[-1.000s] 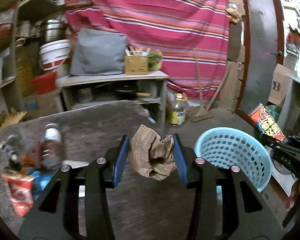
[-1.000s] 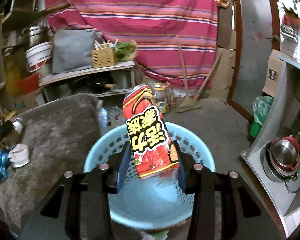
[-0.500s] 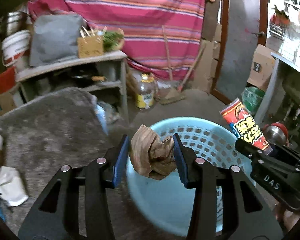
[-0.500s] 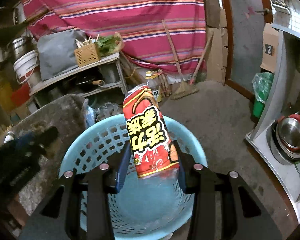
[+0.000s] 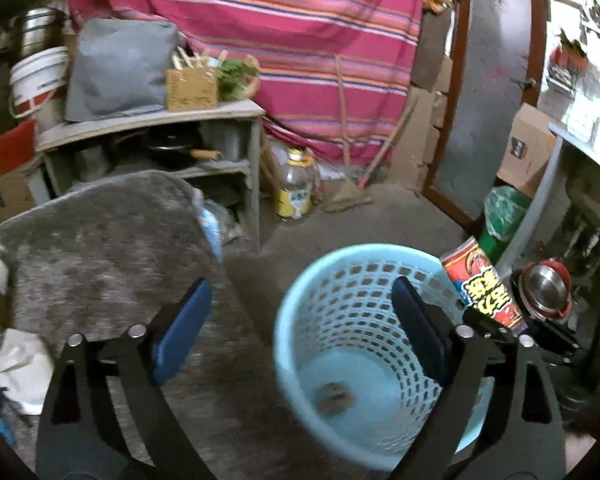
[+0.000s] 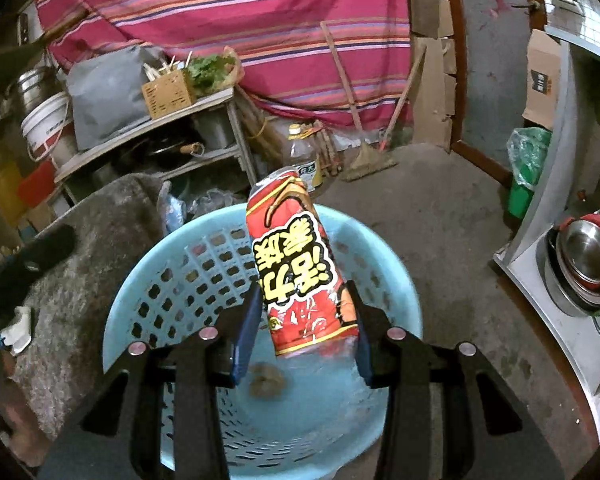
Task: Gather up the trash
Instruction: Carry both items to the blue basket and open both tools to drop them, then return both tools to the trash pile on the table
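Blue basket [image 5: 300,320], brown paper wad [image 5: 334,397] inside

The red snack packet [image 6: 300,268] bears large yellow Chinese characters, seen upside down; nothing else reads clearly.

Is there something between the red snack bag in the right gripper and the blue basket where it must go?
Nothing visible. The red snack bag hangs directly over the open blue basket, which holds only a brown paper wad.
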{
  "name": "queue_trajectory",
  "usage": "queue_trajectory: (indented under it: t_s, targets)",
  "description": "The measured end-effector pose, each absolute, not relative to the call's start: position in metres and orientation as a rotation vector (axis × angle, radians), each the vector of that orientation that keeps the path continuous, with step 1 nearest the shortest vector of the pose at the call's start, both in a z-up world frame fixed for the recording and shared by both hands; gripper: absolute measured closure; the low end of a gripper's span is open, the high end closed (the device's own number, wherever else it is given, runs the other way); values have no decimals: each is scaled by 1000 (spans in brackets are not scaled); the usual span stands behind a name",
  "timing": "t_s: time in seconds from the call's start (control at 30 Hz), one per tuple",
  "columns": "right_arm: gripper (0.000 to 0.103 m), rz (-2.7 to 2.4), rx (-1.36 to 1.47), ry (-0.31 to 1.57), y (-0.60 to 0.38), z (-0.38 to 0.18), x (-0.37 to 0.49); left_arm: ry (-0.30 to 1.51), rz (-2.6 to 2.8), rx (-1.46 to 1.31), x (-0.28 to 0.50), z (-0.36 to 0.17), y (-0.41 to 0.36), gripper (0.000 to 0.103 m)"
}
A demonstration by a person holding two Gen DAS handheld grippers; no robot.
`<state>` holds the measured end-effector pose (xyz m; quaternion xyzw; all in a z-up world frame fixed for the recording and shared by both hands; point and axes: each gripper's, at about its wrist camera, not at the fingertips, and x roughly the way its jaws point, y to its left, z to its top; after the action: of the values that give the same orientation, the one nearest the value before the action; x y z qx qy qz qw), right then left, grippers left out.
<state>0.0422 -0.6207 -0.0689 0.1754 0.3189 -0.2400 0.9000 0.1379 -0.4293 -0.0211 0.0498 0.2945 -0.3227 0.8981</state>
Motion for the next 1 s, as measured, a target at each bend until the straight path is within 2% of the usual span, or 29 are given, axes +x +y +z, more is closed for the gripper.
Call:
queue_trajectory:
  t_s: [0.1,0.17,0.2,0.23,0.37,0.43,0.73,1.0]
  targets:
    - [60,-479,349,676,-614,-73,51,569,-612,96,136,-14,-401,8]
    - [53,-476,351,672,-607,-75,57,557,-580,103,136,-9,-386,7]
    - [35,-478,346,664,-604,-74,58,555,-563,102,136,-6,-374,7]
    - [23,-482,336,656,-600,-72,59,555,-558,99,136,-3,-367,7]
    - [17,-503,295,629,-587,-63,59,524,-505,102,129,8,-323,5]
    - [11,-497,297,604,-576,-56,57,509,-471,109,126,15,-300,5]
    - [9,-384,235,522,-480,-19,65,468,-306,106,124,23,-180,5]
    - [9,-273,137,566,-396,-22,103,568,-162,44,147,-7,-96,5]
